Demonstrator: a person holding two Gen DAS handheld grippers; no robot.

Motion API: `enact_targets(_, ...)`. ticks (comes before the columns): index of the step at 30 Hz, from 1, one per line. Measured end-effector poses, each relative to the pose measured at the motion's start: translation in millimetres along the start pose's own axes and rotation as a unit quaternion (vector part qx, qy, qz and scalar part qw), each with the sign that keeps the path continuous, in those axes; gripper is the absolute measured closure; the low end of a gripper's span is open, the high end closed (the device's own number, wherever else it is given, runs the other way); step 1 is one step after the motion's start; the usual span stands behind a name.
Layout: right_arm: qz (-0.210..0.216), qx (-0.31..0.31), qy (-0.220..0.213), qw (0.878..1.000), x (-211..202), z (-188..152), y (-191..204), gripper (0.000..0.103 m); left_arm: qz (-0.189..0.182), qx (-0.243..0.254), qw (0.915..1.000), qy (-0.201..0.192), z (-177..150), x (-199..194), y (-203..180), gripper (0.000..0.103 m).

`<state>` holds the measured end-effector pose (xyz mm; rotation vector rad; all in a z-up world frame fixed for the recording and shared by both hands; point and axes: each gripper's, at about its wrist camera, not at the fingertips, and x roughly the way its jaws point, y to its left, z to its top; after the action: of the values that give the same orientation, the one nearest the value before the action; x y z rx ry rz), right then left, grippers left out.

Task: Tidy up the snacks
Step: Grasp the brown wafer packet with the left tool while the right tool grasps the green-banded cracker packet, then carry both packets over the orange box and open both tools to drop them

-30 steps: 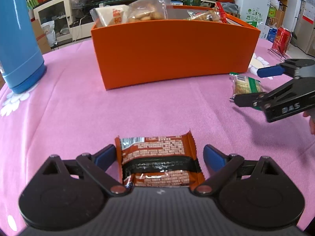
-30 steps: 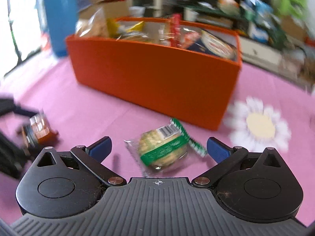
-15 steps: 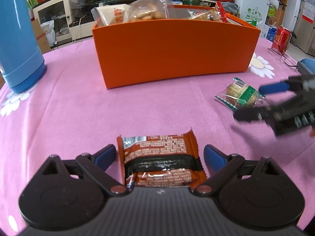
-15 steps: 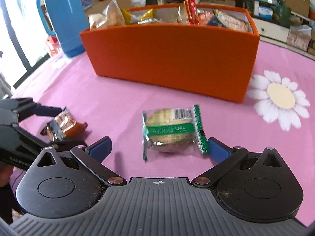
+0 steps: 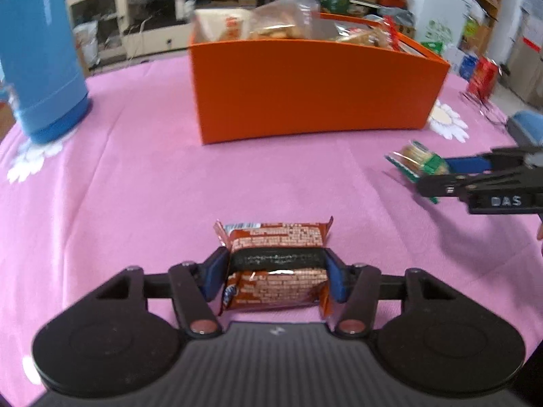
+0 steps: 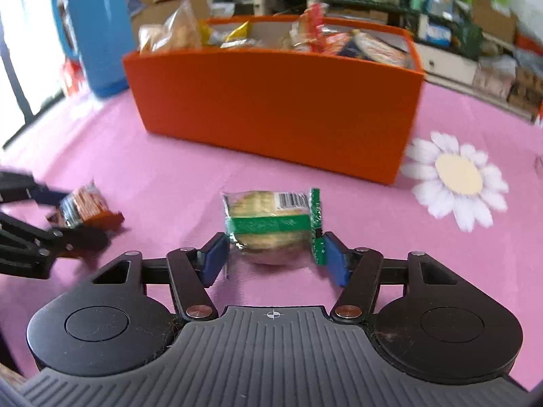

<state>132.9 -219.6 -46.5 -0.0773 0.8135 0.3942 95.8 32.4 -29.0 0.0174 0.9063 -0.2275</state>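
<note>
Closing: left gripper [image 5: 275,273] fingers squeeze crinkly foil bar [image 5: 275,264], right gripper [image 6: 273,256] fingers w/ round biscuit pack [image 6: 271,224].

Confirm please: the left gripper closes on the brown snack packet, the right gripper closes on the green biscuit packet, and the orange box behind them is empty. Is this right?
Not entirely. The orange box is not empty: the right wrist view shows snack bags filling it. The rest holds: the left gripper is closing on the brown snack packet, the right gripper on the green biscuit packet.

Table under pink cloth [image 5: 142,186] with printed white daisies [image 6: 458,176]. Orange box [image 5: 315,95] stands centrally; blue flask [image 5: 40,54] well left of it, red can [image 5: 483,73] beyond its right end. Before the box lie a brown snack packet [image 5: 276,264] and a green-banded biscuit packet [image 6: 271,224].
</note>
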Motion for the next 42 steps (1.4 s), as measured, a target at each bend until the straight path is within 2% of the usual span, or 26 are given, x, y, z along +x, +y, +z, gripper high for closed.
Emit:
enact_targets(2,-0.003,0.009,-0.01,1.0,-9.7,1.1,-2.0,0.064,0.003,-0.015,0.9999,0.0,0.8,-4.3,3.1,0.046)
enact_targets(5,0.007,0.027,-0.042,0.999,-31.2,4.8,-5.2,0.067,-0.007,-0.027,0.9992,-0.027,6.4,-21.1,4.2,0.046)
enact_targets(6,0.013,0.033,-0.057,0.998,-39.4,7.3,-6.4,0.076,-0.013,-0.031,0.9987,-0.037,9.6,-26.8,3.8,0.046)
enact_targets(7,0.019,0.038,-0.07,0.997,-45.9,11.3,-6.9,0.081,-0.017,-0.035,0.9981,-0.048,12.6,-31.7,2.9,0.046)
enact_targets(9,0.026,0.043,-0.092,0.994,-56.4,19.6,-6.8,0.081,-0.02,-0.036,0.9975,-0.057,16.9,-34.8,0.0,0.046)
enact_targets(10,0.023,0.04,-0.082,0.996,-52.9,21.5,-7.0,0.079,-0.021,-0.035,0.9978,-0.053,17.5,-32.5,-1.4,0.046)
enact_targets(11,0.02,0.04,-0.065,0.997,-45.6,21.3,-7.4,0.075,-0.02,-0.034,0.9983,-0.044,16.5,-28.3,-2.7,0.045)
enact_targets(12,0.019,0.047,-0.048,0.998,-37.1,19.0,-8.5,0.066,-0.017,-0.029,0.9989,-0.033,15.0,-23.5,-3.7,0.045)
enact_targets(14,0.026,0.058,-0.025,0.998,-28.5,11.9,-11.7,0.055,-0.008,-0.018,0.9996,-0.02,9.5,-15.3,-4.9,0.045)
enact_targets(16,0.023,0.05,-0.021,0.998,-27.6,6.9,-10.3,0.018,-0.002,-0.008,0.9999,-0.007,4.7,-7.5,-5.3,0.042)
enact_targets(17,0.016,0.044,-0.024,0.999,-27.9,5.1,-7.2,0.013,0.003,-0.003,1.0,0.0,2.4,-2.1,-5.6,0.041)
enact_targets(20,0.009,0.006,-0.028,1.0,-19.7,6.1,9.9,0.013,0.014,0.014,0.9998,0.0,-0.2,4.0,-10.9,0.037)
enact_targets(23,0.001,0.005,0.001,1.0,0.2,9.3,14.8,0.018,0.016,0.025,0.9996,-0.002,-1.4,5.9,-14.1,0.034)
enact_targets(25,0.007,0.003,0.017,1.0,8.2,7.5,16.0,0.035,0.014,0.025,0.9996,-0.002,-1.8,6.0,-13.1,0.034)
enact_targets(26,0.003,-0.003,0.021,1.0,11.2,4.2,17.4,0.039,0.014,0.024,0.9996,-0.003,-1.8,5.3,-12.5,0.035)
enact_targets(27,-0.009,-0.019,0.015,1.0,10.4,1.5,20.2,0.051,0.018,0.027,0.9995,-0.006,-2.1,4.9,-13.0,0.042)
enact_targets(29,-0.016,-0.034,0.011,0.999,6.2,-0.9,21.5,0.066,0.02,0.028,0.9993,-0.016,-0.9,0.4,-13.5,0.049)
enact_targets(31,0.0,-0.011,0.004,1.0,-1.4,-1.3,14.8,0.068,0.012,0.014,0.9994,-0.03,3.5,-6.8,-10.0,0.049)
enact_targets(36,0.015,0.006,-0.054,0.998,-37.4,10.2,12.7,0.068,-0.012,-0.007,0.9962,-0.086,19.7,-37.5,-8.0,0.049)
enact_targets(39,0.034,0.016,-0.101,0.994,-64.2,26.8,14.9,0.068,-0.028,-0.019,0.992,-0.122,46.4,-56.9,-7.4,0.049)
enact_targets(42,0.021,0.016,-0.155,0.988,-82.1,55.4,13.1,0.068,-0.018,-0.032,0.9867,-0.158,91.5,-59.8,-8.0,0.049)
